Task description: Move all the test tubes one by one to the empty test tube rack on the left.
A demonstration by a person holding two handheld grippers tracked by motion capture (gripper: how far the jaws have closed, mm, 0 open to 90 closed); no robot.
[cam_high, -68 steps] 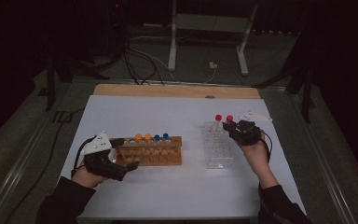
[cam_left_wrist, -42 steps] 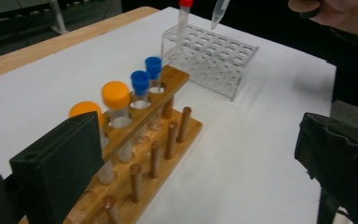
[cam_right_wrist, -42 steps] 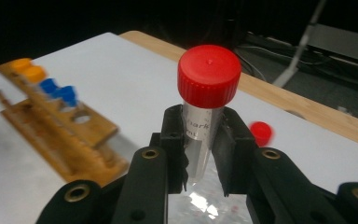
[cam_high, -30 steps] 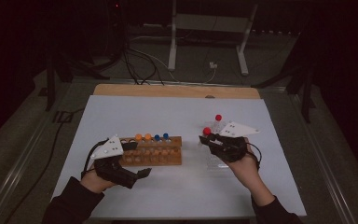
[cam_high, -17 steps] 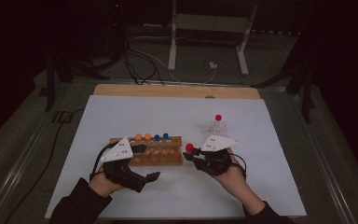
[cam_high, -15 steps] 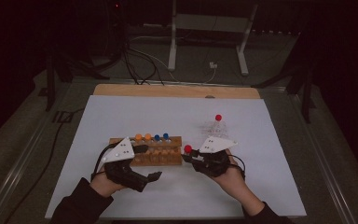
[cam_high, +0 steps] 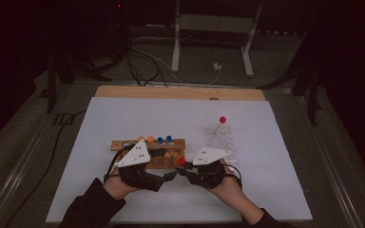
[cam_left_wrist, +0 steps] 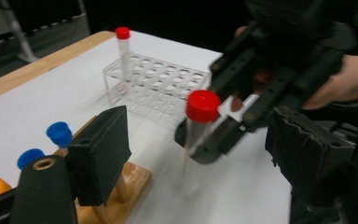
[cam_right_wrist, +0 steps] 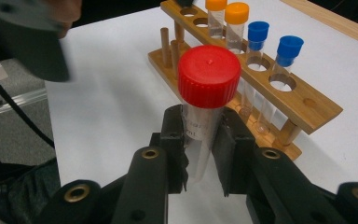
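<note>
High view — white table (cam_high: 123,118), dark room | right tool (cam_high: 180,172) grips red-capped tube (cam_high: 181,162) | left tool (cam_high: 168,176) closing, unclamped

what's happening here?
A person is working two handheld grippers at a table. The right gripper is shut on a red-capped tube and holds it upright between the wooden rack and the clear rack. The left gripper faces it; its jaws have just been closing, the tube stands between them, and the pads are not on it yet. It looks like a handover. The wooden rack has orange- and blue-capped tubes; one red-capped tube stands in the clear rack.
</note>
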